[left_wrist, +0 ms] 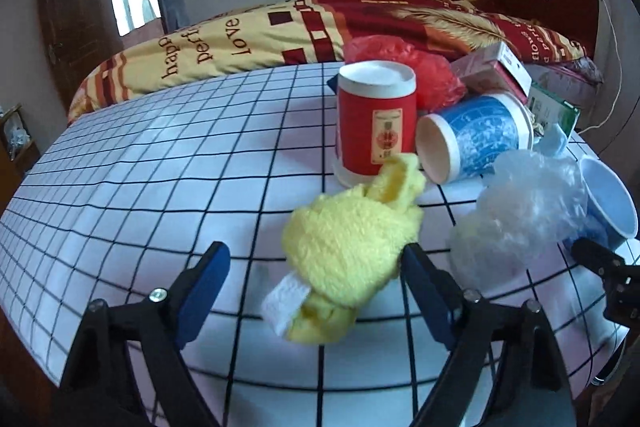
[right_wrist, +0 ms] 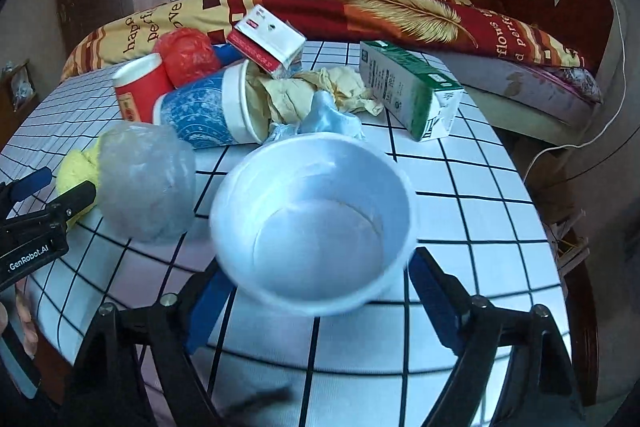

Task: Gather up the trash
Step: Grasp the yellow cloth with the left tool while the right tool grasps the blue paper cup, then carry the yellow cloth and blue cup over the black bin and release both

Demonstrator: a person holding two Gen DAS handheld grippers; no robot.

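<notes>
Blue pads on both claws stand spread. My left claw point(left_wrist: 316, 259) straddles one yellow fluffy cloth point(left_wrist: 348, 243) near me, gripping nothing I can confirm. My right claw point(right_wrist: 320, 275) brackets one white bowl point(right_wrist: 316, 223); whether its pads touch the bowl I cannot tell. Beyond lie three paper cups counting that bowl: one red cup point(left_wrist: 376, 123) standing upside down and one blue cup point(left_wrist: 476, 135) on its side. I count two plastic bags, one clear bag point(left_wrist: 524, 211) and one red bag point(left_wrist: 404, 67). Only the right view shows clearly the green carton point(right_wrist: 412, 91), crumpled paper point(right_wrist: 316, 87) and red-white box point(right_wrist: 268, 39). All sit on the checked table point(left_wrist: 160, 155).
</notes>
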